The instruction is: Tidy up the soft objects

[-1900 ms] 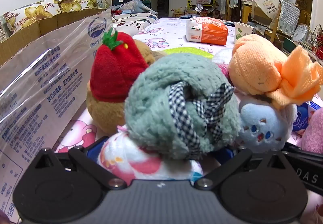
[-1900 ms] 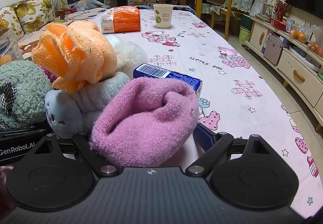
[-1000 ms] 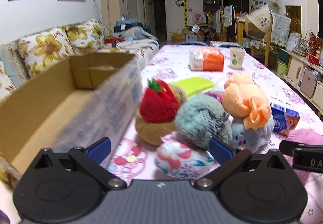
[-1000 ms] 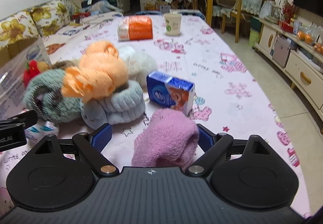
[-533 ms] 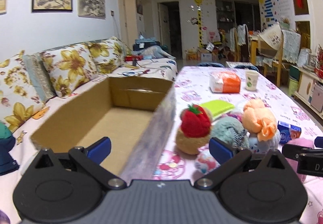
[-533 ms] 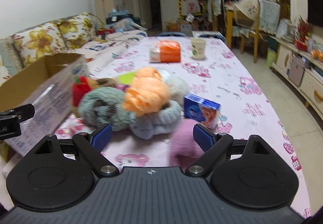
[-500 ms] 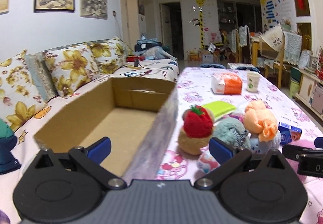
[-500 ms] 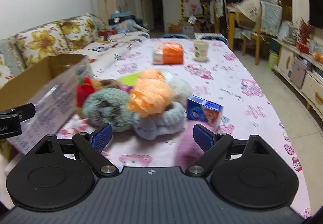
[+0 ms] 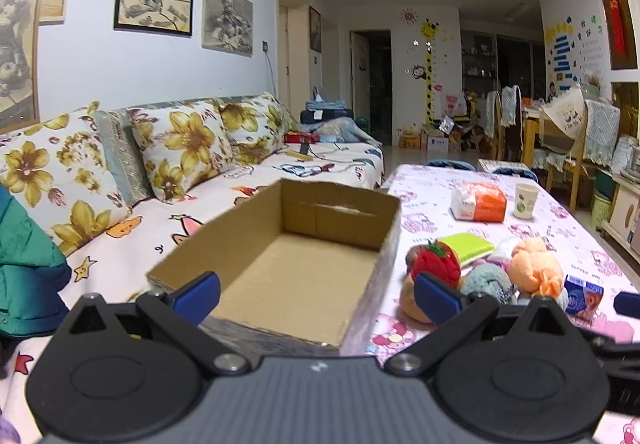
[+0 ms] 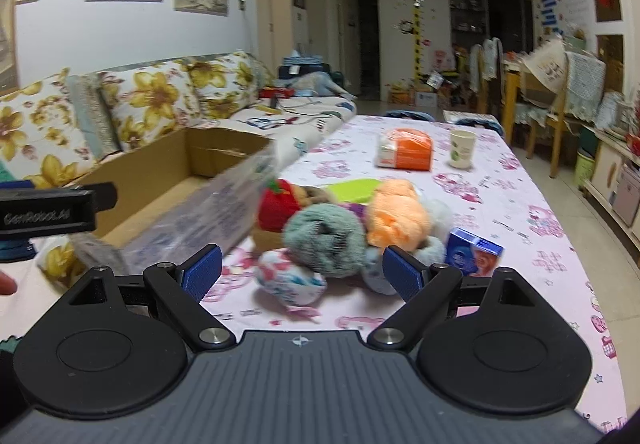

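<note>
Cardboard box (image 9: 288, 276) is sitting empty left of the soft pile (image 10: 340, 228) | I am holding left gripper (image 9: 316, 298) and right gripper (image 10: 300, 272) wide, gripping nothing | risk: grabbing one stacked piece may be toppling its neighbours | counting: one box, about seven soft pieces, one carton (image 10: 474, 252), one cup (image 10: 462, 148)
</note>
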Demonstrator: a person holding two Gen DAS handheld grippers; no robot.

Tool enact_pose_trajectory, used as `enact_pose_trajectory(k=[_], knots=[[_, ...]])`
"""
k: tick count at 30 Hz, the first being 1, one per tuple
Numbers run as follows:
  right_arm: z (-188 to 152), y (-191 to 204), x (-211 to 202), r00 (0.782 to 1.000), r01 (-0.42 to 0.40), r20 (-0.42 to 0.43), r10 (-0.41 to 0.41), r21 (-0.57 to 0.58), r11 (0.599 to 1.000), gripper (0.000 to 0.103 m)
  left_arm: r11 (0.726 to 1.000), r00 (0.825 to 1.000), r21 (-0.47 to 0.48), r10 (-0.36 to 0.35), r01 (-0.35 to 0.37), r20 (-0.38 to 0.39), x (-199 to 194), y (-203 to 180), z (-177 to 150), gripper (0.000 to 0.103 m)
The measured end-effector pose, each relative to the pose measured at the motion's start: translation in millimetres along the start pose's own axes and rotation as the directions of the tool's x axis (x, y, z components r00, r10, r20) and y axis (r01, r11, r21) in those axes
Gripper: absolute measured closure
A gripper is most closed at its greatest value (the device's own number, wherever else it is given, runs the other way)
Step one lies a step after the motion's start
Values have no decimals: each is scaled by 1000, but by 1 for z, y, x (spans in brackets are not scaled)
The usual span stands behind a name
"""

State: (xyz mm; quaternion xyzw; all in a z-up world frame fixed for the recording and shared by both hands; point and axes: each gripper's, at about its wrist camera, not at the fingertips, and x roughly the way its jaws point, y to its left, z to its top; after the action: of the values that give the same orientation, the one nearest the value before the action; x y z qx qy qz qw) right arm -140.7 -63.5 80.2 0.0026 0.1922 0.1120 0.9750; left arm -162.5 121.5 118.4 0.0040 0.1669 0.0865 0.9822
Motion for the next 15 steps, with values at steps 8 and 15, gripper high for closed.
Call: enact_pose_trajectory(k=[8, 15], knots=[[2, 5, -6, 999, -36, 12, 36, -29, 999, 0, 1000, 1000, -20, -7, 8, 29, -11, 9, 4, 1], [-2, -8, -7, 1000, -10, 17, 10, 0, 1000, 0, 999, 998, 15, -39, 38, 45, -10, -5, 1, 1]])
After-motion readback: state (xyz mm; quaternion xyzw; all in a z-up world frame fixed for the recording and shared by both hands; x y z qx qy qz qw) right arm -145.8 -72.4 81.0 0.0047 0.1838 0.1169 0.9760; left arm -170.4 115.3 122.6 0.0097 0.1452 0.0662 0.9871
